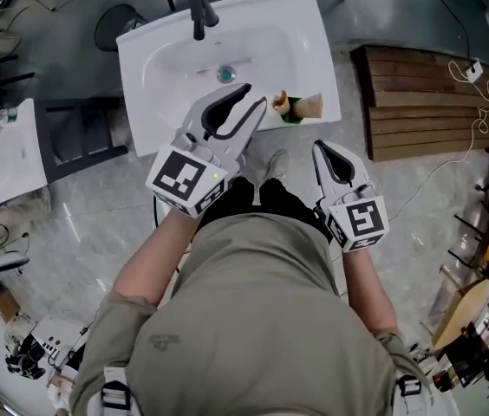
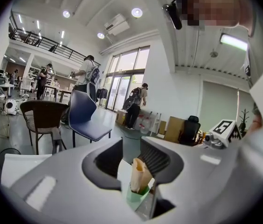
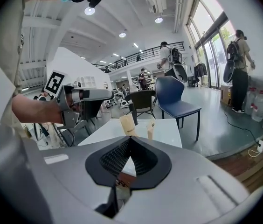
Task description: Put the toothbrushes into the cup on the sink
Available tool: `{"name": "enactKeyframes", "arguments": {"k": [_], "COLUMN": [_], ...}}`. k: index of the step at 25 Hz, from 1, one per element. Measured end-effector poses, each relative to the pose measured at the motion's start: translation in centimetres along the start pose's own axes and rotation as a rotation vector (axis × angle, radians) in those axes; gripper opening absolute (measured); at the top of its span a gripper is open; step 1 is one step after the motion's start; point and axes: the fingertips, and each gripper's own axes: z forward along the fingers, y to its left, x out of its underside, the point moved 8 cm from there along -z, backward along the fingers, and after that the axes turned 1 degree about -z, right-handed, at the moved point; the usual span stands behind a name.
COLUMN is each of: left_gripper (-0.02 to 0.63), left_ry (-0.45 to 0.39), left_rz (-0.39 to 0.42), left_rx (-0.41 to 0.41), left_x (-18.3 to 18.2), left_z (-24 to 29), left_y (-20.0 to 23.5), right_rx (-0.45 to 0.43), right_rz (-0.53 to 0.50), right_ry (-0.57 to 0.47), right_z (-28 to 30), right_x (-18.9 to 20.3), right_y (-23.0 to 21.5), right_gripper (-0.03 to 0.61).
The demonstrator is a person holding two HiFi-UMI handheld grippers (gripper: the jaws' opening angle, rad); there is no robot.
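The sink (image 1: 153, 59) carries the task items at its front right rim. My left tool (image 1: 256, 96) hovers over the basin with its jaws apart and empty, aimed at the cup (image 1: 291, 116). My right tool (image 1: 317, 146) has its jaws together, gripping nothing. One wrapped toothbrush (image 1: 279, 102) stands in the cup. A second (image 1: 312, 104) is just beside it; I cannot tell whether it is seated. The task appears nearly complete. The cup stands near the rim edge, with open basin behind it.

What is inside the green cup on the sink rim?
A tan paper-wrapped item stands upright in the cup; the cup wall hides its lower end.
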Motion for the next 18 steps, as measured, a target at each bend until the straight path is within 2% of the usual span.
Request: {"name": "enactKeyframes", "arguments": {"k": [12,18], "left_gripper": [0.081,0.043], "left_ry": [0.008,0.019], "left_rz": [0.021,0.027], "left_rx": [0.014,0.041], "left_x": [-0.6,-0.1], "left_z": [-4.9,-6.9], "left_y": [2.0,2.5], "right_rx": [0.084,0.094], "right_rz": [-0.013,-0.024], "right_ry": [-0.082,-0.111], "right_z": [0.2,0.7], "right_x": [-2.7,-3.7], "right_y": [2.2,4.4], "right_gripper": [0.011,0.011]}}
